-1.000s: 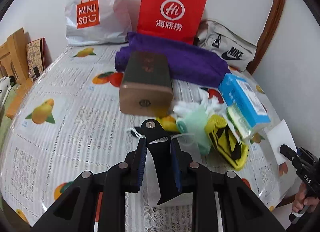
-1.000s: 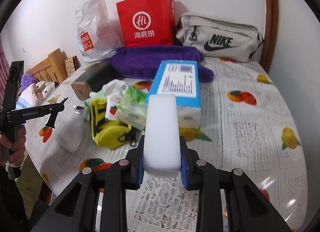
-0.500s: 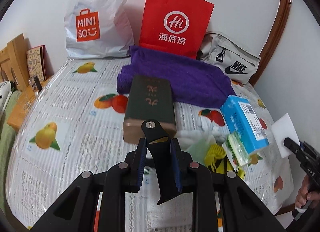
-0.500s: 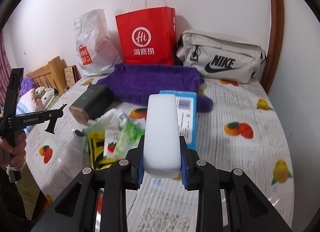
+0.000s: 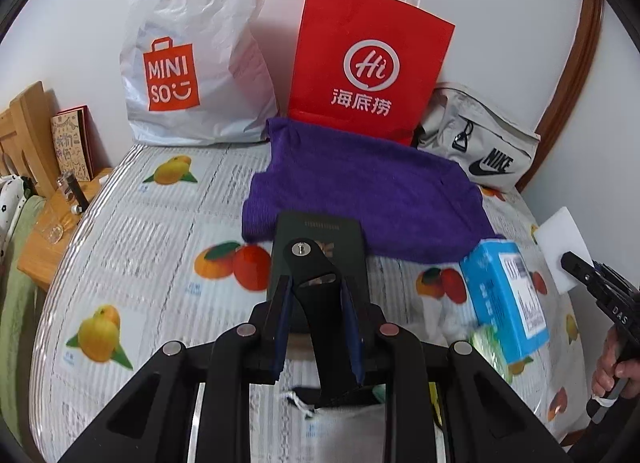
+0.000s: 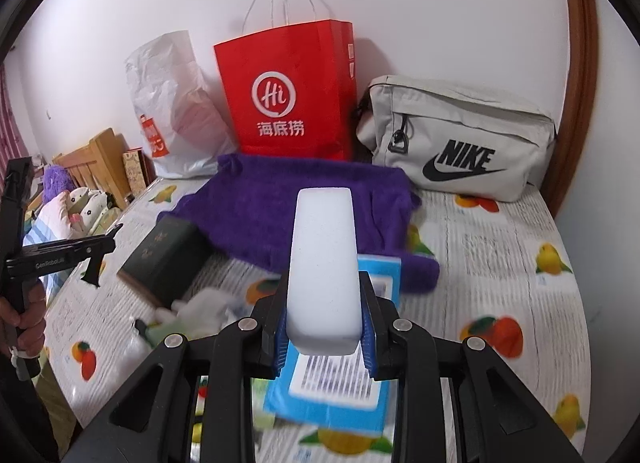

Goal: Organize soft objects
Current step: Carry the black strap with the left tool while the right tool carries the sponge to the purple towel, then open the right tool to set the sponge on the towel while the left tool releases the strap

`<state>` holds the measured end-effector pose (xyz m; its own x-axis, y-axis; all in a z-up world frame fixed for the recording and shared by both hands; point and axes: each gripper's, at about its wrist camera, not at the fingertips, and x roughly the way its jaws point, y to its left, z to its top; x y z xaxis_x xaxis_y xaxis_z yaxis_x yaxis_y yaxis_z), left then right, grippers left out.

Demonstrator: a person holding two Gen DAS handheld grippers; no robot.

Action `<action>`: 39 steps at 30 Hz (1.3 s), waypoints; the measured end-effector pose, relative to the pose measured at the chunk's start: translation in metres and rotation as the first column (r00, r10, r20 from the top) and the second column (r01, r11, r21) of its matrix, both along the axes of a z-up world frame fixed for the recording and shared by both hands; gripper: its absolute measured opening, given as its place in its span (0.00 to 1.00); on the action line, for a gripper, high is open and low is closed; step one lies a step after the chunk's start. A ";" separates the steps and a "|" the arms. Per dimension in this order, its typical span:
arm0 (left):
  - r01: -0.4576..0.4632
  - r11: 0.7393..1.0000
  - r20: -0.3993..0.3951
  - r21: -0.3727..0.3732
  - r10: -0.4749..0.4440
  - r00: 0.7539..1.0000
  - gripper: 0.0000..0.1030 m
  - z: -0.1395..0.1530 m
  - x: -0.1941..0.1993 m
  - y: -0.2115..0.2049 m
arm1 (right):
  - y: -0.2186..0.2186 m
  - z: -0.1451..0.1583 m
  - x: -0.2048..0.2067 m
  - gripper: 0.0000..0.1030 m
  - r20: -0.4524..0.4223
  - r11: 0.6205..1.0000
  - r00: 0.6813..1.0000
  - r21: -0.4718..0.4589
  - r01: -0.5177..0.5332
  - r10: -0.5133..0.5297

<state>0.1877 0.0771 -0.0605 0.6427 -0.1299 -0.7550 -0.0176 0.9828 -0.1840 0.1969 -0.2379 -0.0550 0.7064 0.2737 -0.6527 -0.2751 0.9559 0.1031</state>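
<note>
Your right gripper [image 6: 325, 315] pinches the white sponge block [image 6: 323, 263] near its end, light and squashy, so grip gently, while your left gripper [image 5: 318, 323] clamps a stiff black strap [image 5: 320, 303].

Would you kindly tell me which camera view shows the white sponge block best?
The right wrist view: the white sponge block fills the centre, clamped between the right gripper fingers, its whole top face visible. The left wrist view shows it only small at the right edge, partly covered by that gripper.
</note>
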 end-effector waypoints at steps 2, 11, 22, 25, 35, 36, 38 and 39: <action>-0.002 1.000 0.000 -0.002 0.002 1.000 0.23 0.001 0.010 0.000 | 0.000 0.000 0.014 0.28 -0.007 1.000 1.000 0.002 0.005 -0.005; 0.009 1.000 -0.017 -0.024 -0.010 1.000 0.23 0.000 0.064 -0.001 | 0.006 -0.008 0.079 0.28 -0.020 1.000 1.000 -0.023 0.014 -0.015; 0.032 0.999 -0.065 -0.013 -0.033 0.997 0.23 -0.016 0.127 -0.010 | 0.011 -0.038 0.140 0.28 -0.105 0.999 0.994 -0.042 -0.006 0.002; 0.031 1.000 -0.085 -0.005 -0.031 0.996 0.23 -0.022 0.141 -0.013 | 0.016 -0.046 0.154 0.28 -0.134 0.998 0.991 -0.056 -0.027 0.020; 0.031 0.999 -0.133 -0.018 -0.034 0.991 0.23 -0.036 0.188 -0.017 | 0.016 -0.068 0.178 0.28 -0.197 0.992 0.980 -0.109 -0.061 0.038; 0.032 0.999 -0.138 -0.020 -0.035 0.990 0.23 -0.038 0.192 -0.018 | 0.017 -0.069 0.178 0.28 -0.201 0.991 0.979 -0.115 -0.063 0.039; 0.037 0.999 -0.143 -0.030 -0.041 0.989 0.24 -0.041 0.202 -0.019 | 0.017 -0.072 0.180 0.28 -0.213 0.990 0.976 -0.120 -0.071 0.044; 0.040 0.999 -0.147 -0.025 -0.044 0.988 0.24 -0.042 0.206 -0.020 | 0.017 -0.073 0.180 0.28 -0.216 0.990 0.975 -0.121 -0.074 0.047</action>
